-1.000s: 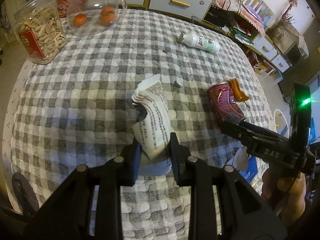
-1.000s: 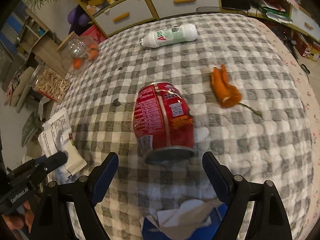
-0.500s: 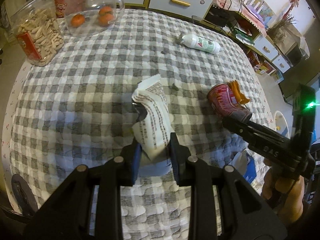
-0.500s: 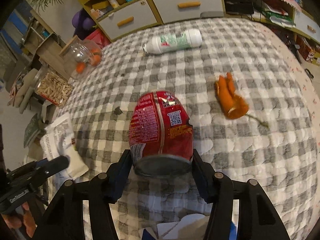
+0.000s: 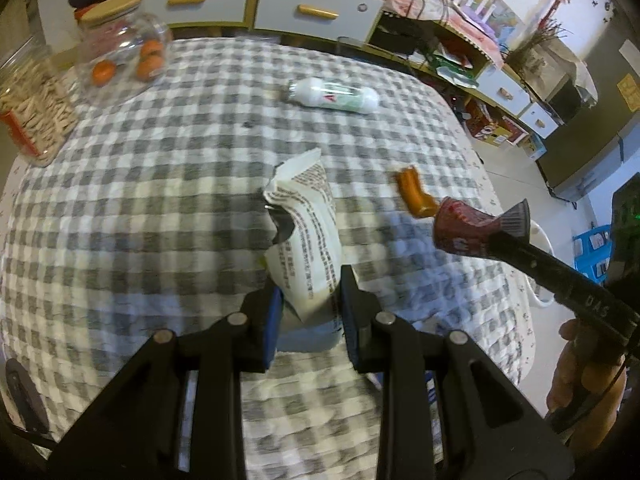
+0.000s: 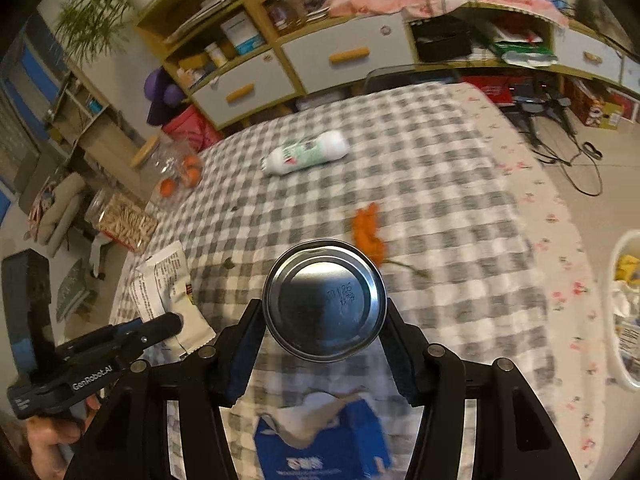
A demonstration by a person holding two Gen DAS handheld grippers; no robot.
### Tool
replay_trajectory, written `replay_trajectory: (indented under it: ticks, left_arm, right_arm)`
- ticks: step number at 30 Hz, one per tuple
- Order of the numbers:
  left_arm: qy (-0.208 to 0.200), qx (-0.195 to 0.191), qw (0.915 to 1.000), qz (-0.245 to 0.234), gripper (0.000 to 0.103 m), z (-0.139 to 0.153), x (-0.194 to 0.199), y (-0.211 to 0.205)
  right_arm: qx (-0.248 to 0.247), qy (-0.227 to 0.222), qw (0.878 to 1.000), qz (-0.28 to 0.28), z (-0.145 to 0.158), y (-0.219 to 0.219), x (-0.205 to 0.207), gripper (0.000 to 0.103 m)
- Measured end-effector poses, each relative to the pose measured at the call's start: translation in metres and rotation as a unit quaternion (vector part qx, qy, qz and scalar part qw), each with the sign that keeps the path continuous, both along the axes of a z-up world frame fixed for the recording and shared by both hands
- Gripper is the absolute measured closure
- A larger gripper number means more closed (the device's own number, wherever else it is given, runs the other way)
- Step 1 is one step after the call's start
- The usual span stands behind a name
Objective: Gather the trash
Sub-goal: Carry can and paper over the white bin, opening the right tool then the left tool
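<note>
Here the right gripper [image 6: 325, 334] is clamped on a red can [image 5: 464, 228], lifted off the table with its shiny metal bottom [image 6: 325, 300] facing the camera; stamped digits there read roughly "01126", though blurred. The left gripper [image 5: 311, 300] is closed on one white wrapper [image 5: 308, 228], held above the checked tablecloth [image 5: 160, 208]; the wrapper carries rows of small black print too fine to read. The left tool's side reads "GenRobot.AI" in the right wrist view, and the right tool's arm shows letters like "DAS" in the left wrist view.

Lying on the cloth are one white bottle [image 5: 334, 97] on its side with a green and red label, its lettering blurred, and one piece of orange peel [image 5: 416, 196] near the can. At the far left edge stand two jars: one round glass jar [image 5: 124, 56] with a wooden lid holding three oranges, and one clear jar [image 5: 36, 104] of pale seeds with a red label. A blue box [image 6: 320, 440] with white paper sticking out sits at the near edge below the can, its white logo unreadable. A white basket [image 6: 618, 308] stands on the floor to the right.
</note>
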State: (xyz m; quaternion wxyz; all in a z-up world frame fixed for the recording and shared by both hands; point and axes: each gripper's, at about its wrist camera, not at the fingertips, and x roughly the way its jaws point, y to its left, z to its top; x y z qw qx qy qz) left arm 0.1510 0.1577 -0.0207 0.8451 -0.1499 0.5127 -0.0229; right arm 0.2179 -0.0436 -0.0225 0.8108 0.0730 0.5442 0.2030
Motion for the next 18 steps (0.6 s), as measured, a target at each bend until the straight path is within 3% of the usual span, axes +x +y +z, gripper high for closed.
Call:
replay_trajectory:
  ticks: [18]
  left_arm:
    - [-0.019,-0.009,0.9974,-0.069,0.074,0.003,0.025,-0.104]
  right_arm:
    - [-0.022,-0.013,0.99,-0.139,0.035,-0.159,-0.007,0.045]
